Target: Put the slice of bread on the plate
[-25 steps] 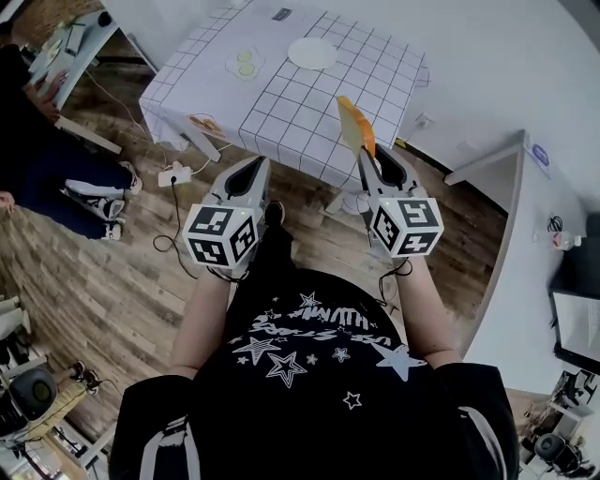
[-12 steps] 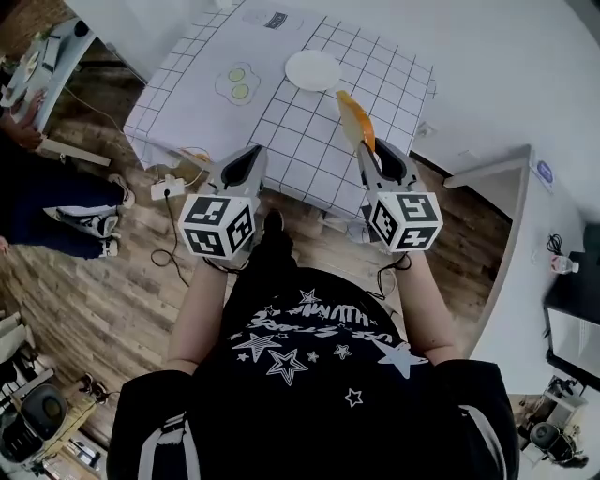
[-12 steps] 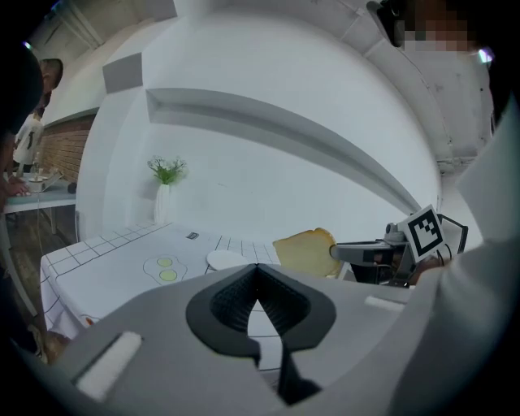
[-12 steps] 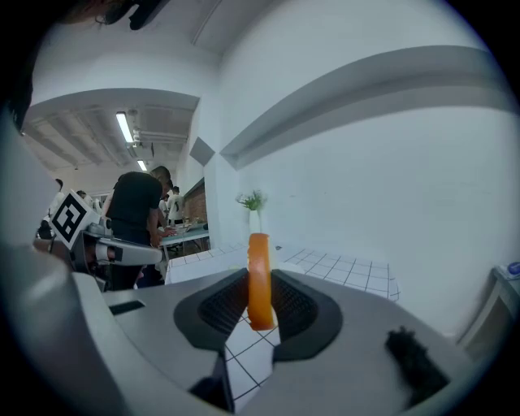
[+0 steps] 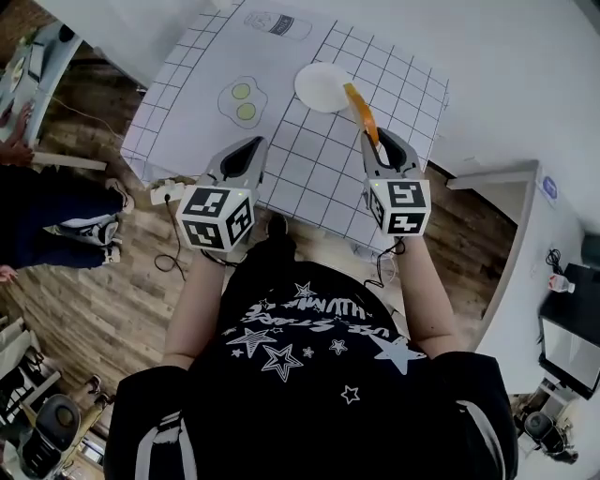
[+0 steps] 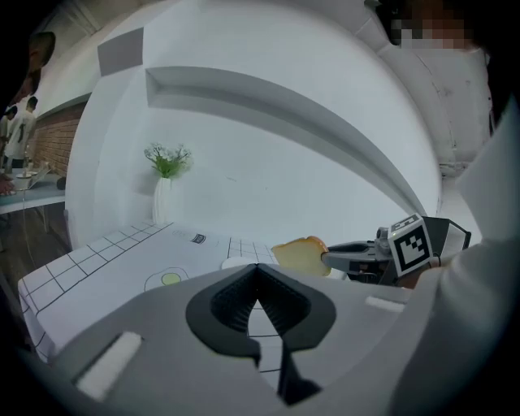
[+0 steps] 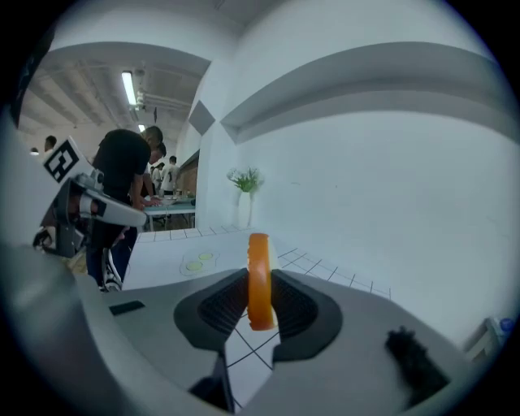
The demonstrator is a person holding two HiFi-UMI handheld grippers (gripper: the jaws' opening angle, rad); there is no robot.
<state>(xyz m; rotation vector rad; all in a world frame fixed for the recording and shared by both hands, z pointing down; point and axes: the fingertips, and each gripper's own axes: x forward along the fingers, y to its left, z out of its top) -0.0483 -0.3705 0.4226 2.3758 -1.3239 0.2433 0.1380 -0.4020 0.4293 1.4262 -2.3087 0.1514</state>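
1. The left gripper (image 5: 251, 142) reaches over the near edge of the table (image 5: 309, 169), its jaws closed tip to tip with nothing between them.
2. A two-yolk fried egg (image 5: 242, 99) lies on the checked cloth toward the left edge. At the far edge is a label (image 5: 277, 23) whose print is too small to read.
3. A white plate (image 5: 319, 86) sits toward the far right corner.
4. The slice of bread (image 5: 361, 108) stands on edge in the air, its tip overlapping the plate's right rim in the head view.
5. The right gripper (image 5: 380, 139) has its jaws partway closed, clamped on both faces of the slice. Its cube bears square markers and no words.
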